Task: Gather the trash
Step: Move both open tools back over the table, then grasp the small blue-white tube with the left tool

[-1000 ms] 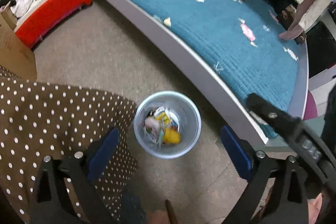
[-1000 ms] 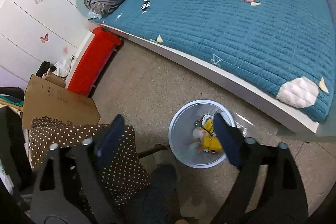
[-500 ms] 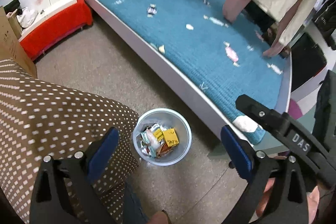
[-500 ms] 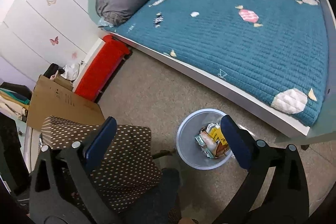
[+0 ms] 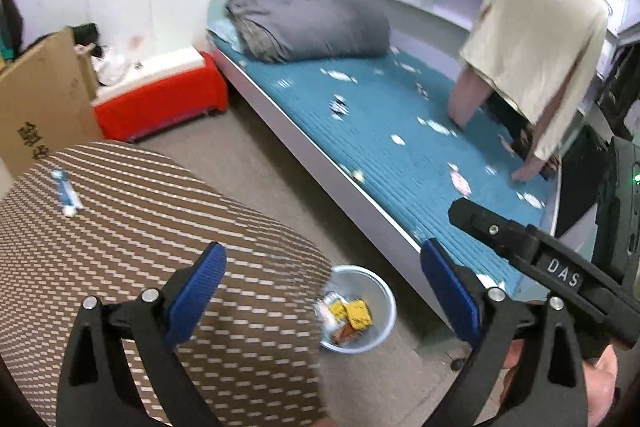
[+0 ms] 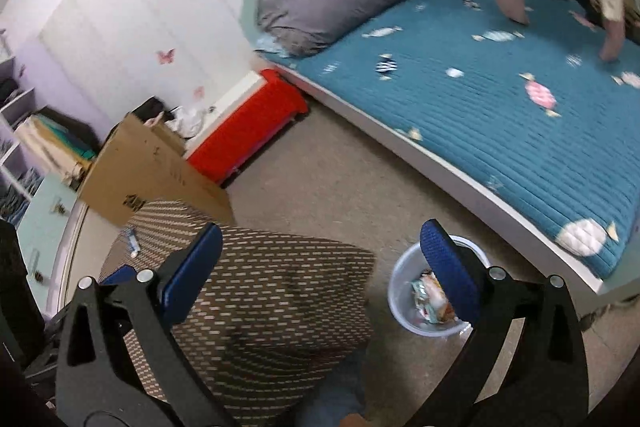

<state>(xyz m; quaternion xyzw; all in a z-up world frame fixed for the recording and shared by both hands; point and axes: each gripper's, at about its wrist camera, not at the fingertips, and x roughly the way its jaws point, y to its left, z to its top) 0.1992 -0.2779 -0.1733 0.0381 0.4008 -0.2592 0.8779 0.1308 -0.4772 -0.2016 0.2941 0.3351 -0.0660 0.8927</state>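
A clear plastic bin stands on the floor by the bed, with yellow and silver wrappers inside. My left gripper hovers high above it, open and empty. A small blue-and-white wrapper lies on the brown dotted cloth. In the right wrist view the bin sits low right, partly behind one blue pad. My right gripper is open wide with nothing between its pads. The same wrapper lies at the cloth's far corner. One black finger of the right gripper shows in the left wrist view.
A bed with a teal quilt and a rolled grey blanket fills the right side. A person in a beige top leans on it with both hands. A red box and a cardboard box stand by the wall.
Both grippers have risen and tipped upward, so the bin has shrunk and slid lower in both views. The wall and the blue-and-white wrapper on the cloth have come into view.
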